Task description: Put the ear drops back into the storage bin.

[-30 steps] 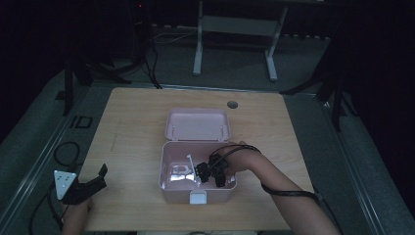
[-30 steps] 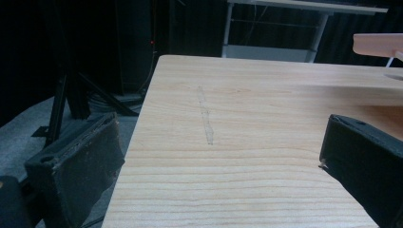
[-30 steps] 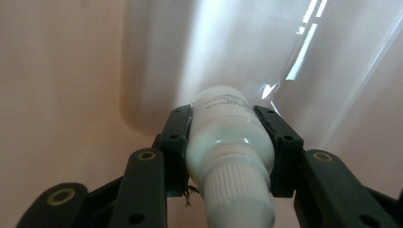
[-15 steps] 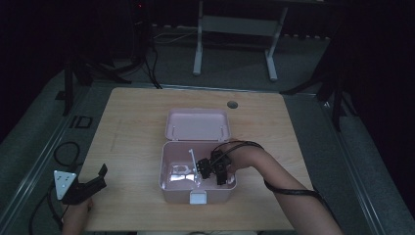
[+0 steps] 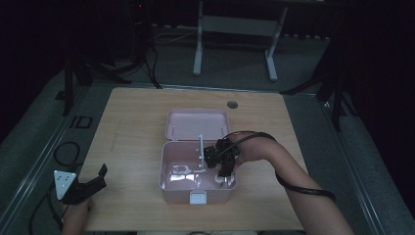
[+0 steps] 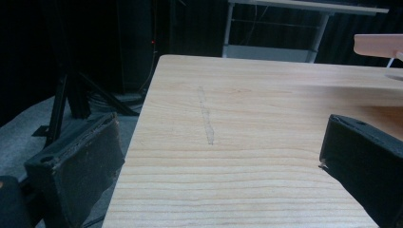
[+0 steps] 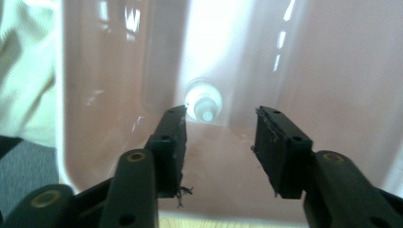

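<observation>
— What does the room look like?
— Dark all round. A pale wooden counter with rounded corners [image 5: 137,122] catches most of the light; it has a round grey grommet hole [image 5: 232,104] near its far edge.
— And the floor?
— Grey carpet [image 5: 235,63], with black cables [image 5: 147,63] trailing across it. Beyond stands a white metal table frame [image 5: 235,29], and black stand legs [image 5: 73,78] rise at both sides.

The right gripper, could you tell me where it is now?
In the high view, the right gripper dips into the open pink box's right side, jaws open near a small white piece.
</observation>
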Tool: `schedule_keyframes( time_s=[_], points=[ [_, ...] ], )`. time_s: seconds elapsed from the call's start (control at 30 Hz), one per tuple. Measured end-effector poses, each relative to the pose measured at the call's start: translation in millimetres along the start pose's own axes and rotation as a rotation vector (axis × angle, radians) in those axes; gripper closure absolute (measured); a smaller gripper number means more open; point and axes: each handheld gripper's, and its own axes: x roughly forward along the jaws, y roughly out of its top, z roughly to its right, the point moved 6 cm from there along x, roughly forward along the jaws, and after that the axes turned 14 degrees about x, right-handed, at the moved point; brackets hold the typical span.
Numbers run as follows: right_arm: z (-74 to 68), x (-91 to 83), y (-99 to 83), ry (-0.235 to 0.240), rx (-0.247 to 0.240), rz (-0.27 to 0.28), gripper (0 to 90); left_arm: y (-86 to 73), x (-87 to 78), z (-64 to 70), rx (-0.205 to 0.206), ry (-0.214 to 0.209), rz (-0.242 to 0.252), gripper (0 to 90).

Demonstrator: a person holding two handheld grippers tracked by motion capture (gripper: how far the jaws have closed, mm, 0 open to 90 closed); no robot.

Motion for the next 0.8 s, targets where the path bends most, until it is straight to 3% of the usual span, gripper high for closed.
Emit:
schedule_keyframes(
  time_s=[0.17, 0.27, 0.33, 0.43, 0.8],
  points=[
    [5.2, -18.8, -3.5, -0.038, 0.026, 0.08, 39.3, 0.0, 0.0, 0.0, 0.0, 0.001, 0.0, 0.5],
    [8.8, -27.8, -8.1, -0.02, 0.082, 0.123, 30.6, 0.0, -0.1, 0.0, 0.0, 0.001, 0.0, 0.5],
    [9.7, -29.3, -9.7, -0.022, 0.09, 0.13, 28.9, 0.0, -0.1, 0.0, 0.0, 0.001, 0.0, 0.5],
    [13.8, -34.4, -22.1, -0.041, 0.12, 0.15, 18.4, 0.0, 0.0, 0.0, 0.0, 0.001, 0.0, 0.5],
    [23.7, -32.4, -61.2, -0.026, 0.222, 0.204, 13.5, 0.0, -0.1, 0.0, 0.0, 0.002, 0.001, 0.5]
  ],
)
